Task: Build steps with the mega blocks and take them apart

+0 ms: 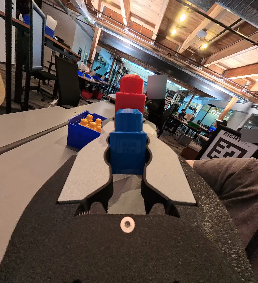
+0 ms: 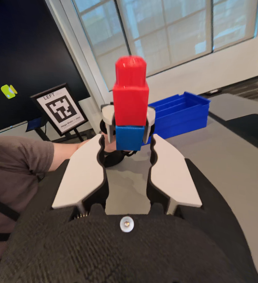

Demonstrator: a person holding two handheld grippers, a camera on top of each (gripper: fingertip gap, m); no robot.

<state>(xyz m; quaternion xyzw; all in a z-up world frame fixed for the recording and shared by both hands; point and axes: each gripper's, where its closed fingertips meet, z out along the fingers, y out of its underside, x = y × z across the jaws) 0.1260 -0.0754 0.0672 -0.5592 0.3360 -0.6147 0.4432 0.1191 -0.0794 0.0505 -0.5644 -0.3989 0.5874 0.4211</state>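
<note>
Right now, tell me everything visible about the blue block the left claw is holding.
The blue block is a glossy plastic piece, seemingly two studs long, with a squarish body and rounded studs on top. It stands upright, off the table, clamped by its sides in the shut left claw. A red block is stacked on the end away from the left wrist camera, leaving the near stud bare. The right claw is open, not touching it.
</note>
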